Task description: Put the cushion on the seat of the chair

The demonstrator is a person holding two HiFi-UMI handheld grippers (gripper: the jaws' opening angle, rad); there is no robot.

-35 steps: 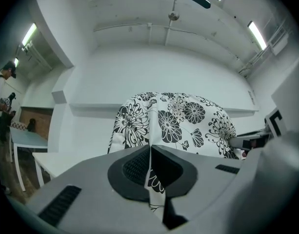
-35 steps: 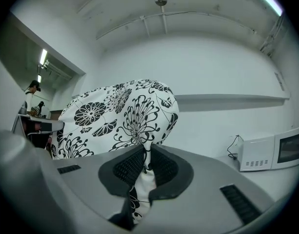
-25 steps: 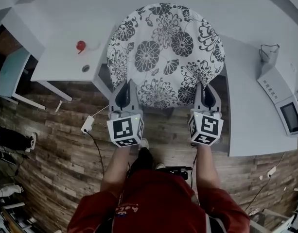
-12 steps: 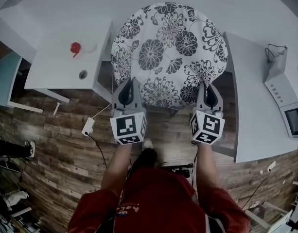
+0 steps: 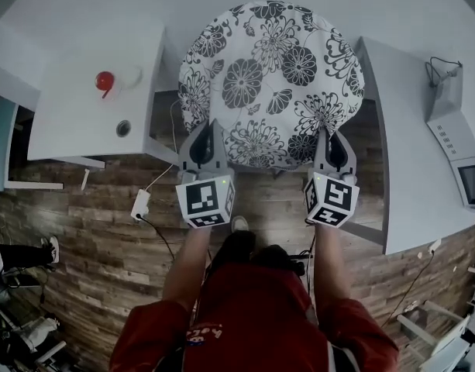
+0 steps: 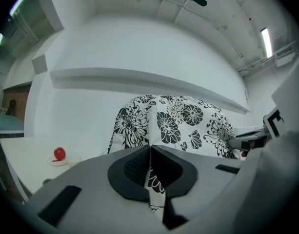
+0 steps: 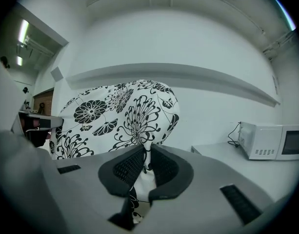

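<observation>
The round white cushion (image 5: 272,76), printed with black flowers, hangs spread out, seemingly near level, its near edge clamped by the left gripper (image 5: 209,130) and right gripper (image 5: 328,136).

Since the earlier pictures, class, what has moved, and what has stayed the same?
The person has turned slightly, carrying the cushion along; a red object now shows in the left gripper view. Unchanged: left gripper and right gripper both clamp the cushion's edge.

Red ball (image 5: 104,80) on table (image 5: 74,118), microwave (image 5: 458,146) on counter (image 5: 407,138).
</observation>
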